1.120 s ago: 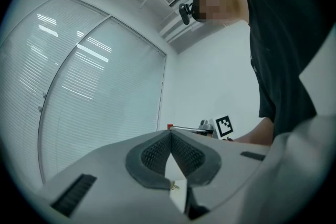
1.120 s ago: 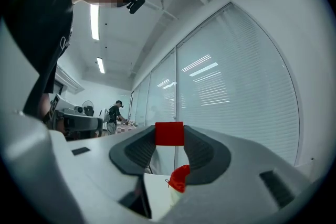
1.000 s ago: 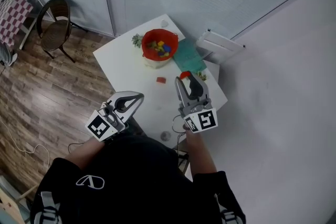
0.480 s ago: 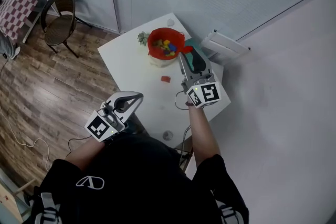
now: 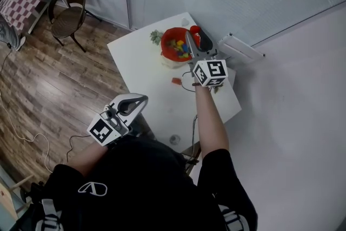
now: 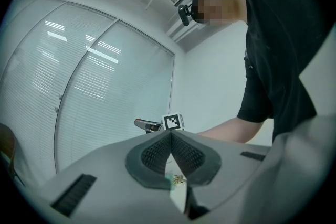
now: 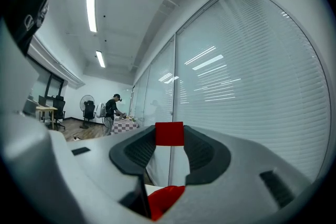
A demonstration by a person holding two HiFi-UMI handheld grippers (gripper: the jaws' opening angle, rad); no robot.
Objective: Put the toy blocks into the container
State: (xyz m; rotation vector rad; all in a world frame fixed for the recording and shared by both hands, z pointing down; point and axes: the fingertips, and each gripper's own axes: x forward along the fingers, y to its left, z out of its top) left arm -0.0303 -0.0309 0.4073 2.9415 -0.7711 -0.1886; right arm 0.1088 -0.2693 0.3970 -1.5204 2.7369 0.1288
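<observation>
With right gripper (image 5: 193, 35) clamped on red block (image 7: 169, 134), hovered at red bucket (image 5: 174, 47) rim, upper centre; left gripper (image 5: 142, 99) shut, empty, lower left. Next, likely: release over opening.

The white bench (image 5: 157, 103) sits cornerwise in the head view, with most of its top bare. Near its far corner stands a red container (image 5: 166, 39) holding coloured toy blocks (image 5: 181, 50). A small green plant (image 5: 157, 36) is just beside the container. A loose red block (image 5: 176, 80) lies on the bare top, nearer the person. A small round object (image 5: 174, 139) lies by the near edge.
</observation>
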